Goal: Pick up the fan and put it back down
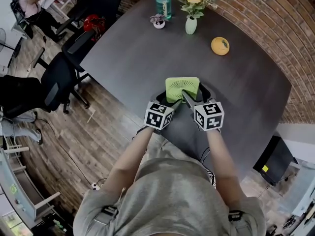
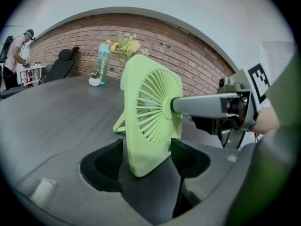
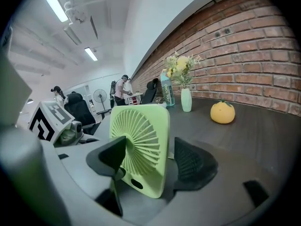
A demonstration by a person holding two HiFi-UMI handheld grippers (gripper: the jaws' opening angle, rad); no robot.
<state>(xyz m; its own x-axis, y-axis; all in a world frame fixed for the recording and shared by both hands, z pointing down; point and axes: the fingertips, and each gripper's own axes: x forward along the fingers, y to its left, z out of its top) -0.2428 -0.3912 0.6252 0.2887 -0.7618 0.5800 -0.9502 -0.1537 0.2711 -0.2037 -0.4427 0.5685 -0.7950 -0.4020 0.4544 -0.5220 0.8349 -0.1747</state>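
A square, pale green fan (image 1: pixel 182 88) stands at the near edge of a dark round table (image 1: pixel 123 53), straight in front of me. It is upright and leans a little back on its fold-out stand. Its lower edge seems to rest on the tabletop.

Both of my tools reach in from the near side and meet at the fan. The left gripper (image 2: pixel 146 160) has its jaws set wide, with the fan's lower corner between them. The fan's edge sits close to the right-hand pad, and I cannot tell whether they touch. I see no pinch.

The right gripper (image 3: pixel 151 160) is also spread wide around the fan. One pad crosses in front of the grille near the hub. The other stands just behind the fan's rear face, with a sliver of gap showing. Neither tool is clamped on the fan.

Farther across the table, well apart from the fan, are a yellow-orange fruit (image 1: pixel 220 45), a pale vase of flowers (image 1: pixel 191 24), a teal bottle (image 1: pixel 163 3) and a small potted plant (image 1: pixel 158 21). A brick wall (image 3: pixel 244 55) curves behind the table.
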